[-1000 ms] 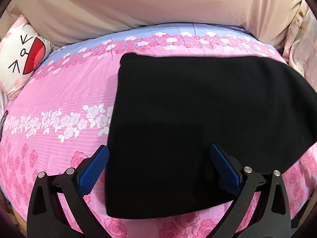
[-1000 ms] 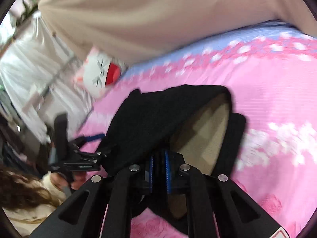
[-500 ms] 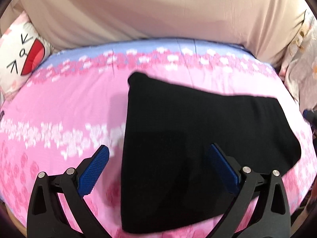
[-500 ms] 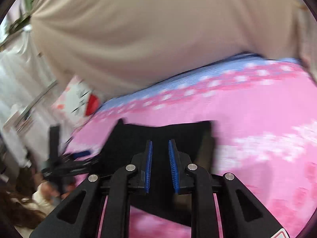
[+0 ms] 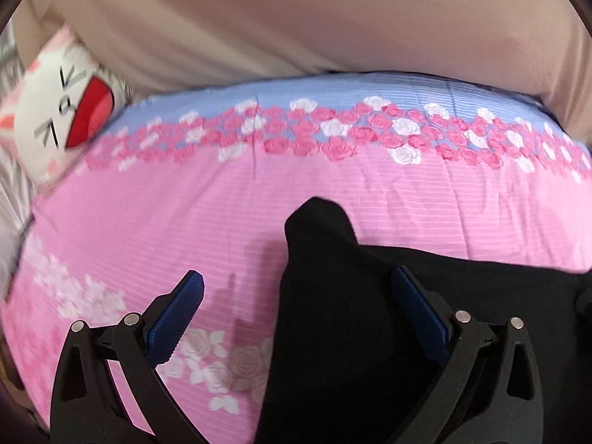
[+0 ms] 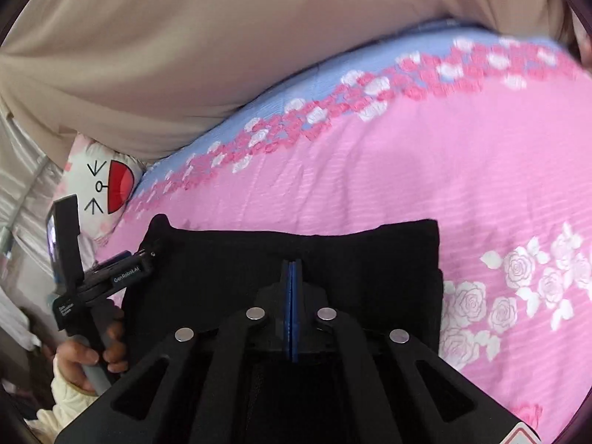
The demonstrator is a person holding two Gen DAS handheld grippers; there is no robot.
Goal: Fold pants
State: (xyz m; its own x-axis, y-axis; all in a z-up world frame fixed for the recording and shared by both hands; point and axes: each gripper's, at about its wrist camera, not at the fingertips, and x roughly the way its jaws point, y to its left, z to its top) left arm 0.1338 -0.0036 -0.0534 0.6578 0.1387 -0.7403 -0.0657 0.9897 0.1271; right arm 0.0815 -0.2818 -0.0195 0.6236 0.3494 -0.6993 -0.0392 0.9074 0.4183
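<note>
The black pants [image 5: 351, 314] lie folded on the pink floral bedspread [image 5: 185, 214]. In the left wrist view my left gripper [image 5: 296, 296] is open, its blue pads straddling the pants' left edge, just above the cloth. In the right wrist view the pants [image 6: 333, 259] form a flat black rectangle. My right gripper [image 6: 292, 270] has its blue pads pressed together over the middle of the pants; whether cloth is pinched between them I cannot tell. The left gripper's body [image 6: 111, 277] shows at the pants' left end, held by a hand.
A white cartoon-face pillow [image 5: 63, 111] lies at the bed's left end, also in the right wrist view [image 6: 103, 185]. A beige cloth [image 5: 296, 18] hangs behind the bed. A blue band with roses [image 5: 333, 118] runs along the bedspread's far edge.
The right gripper let the raised pants end down onto the rest, opened a little, then shut again. The left gripper drew back, so the pants now sit lower and nearer in its view.
</note>
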